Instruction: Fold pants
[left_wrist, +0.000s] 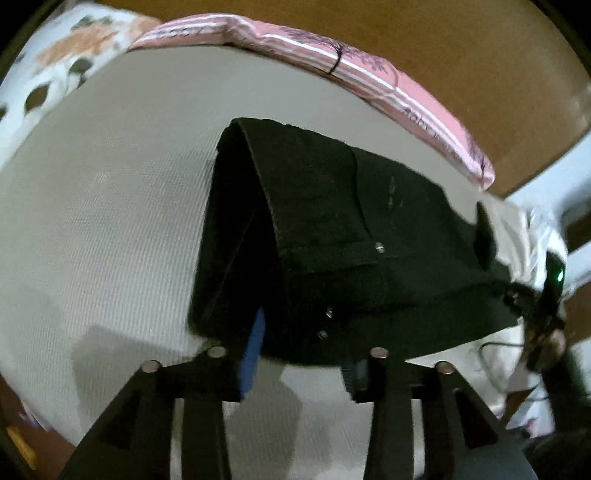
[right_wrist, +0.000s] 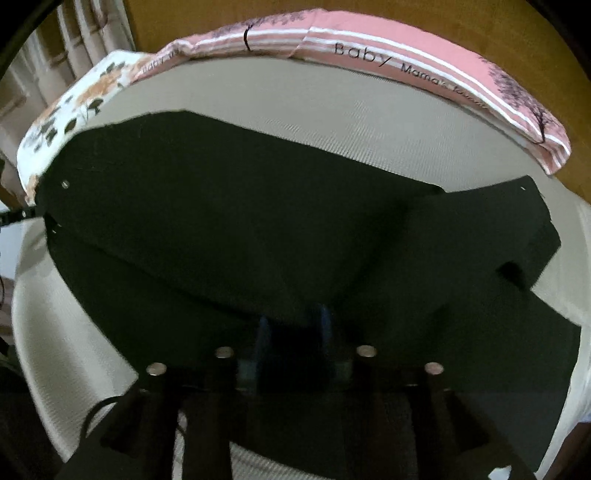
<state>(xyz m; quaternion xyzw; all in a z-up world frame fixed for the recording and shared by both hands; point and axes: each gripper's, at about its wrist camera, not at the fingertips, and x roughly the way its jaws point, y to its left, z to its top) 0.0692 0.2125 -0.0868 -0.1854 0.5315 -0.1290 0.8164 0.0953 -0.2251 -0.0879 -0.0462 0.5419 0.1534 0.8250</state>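
Observation:
The black pants (left_wrist: 332, 221) lie folded on a beige sheet (left_wrist: 110, 221), with the riveted pocket end nearest me. My left gripper (left_wrist: 303, 363) is open at the near edge of the fold, and its blue pad (left_wrist: 253, 350) stands clear of the cloth's left corner. In the right wrist view the pants (right_wrist: 221, 221) spread wide across the sheet (right_wrist: 332, 118), one layer laid over another. There my right gripper (right_wrist: 293, 328) is open low over the dark cloth, its blue pads (right_wrist: 263, 332) apart. Whether cloth lies in the gap is too dark to tell. The right gripper's body (left_wrist: 550, 291) shows at the pants' right end.
A pink striped blanket (left_wrist: 369, 66) (right_wrist: 406, 48) runs along the far edge of the sheet. A white floral cloth (left_wrist: 74, 55) (right_wrist: 74, 110) lies at the far left. Brown wood (left_wrist: 480, 55) rises behind. White crumpled fabric and a cable (left_wrist: 498, 347) sit at the right.

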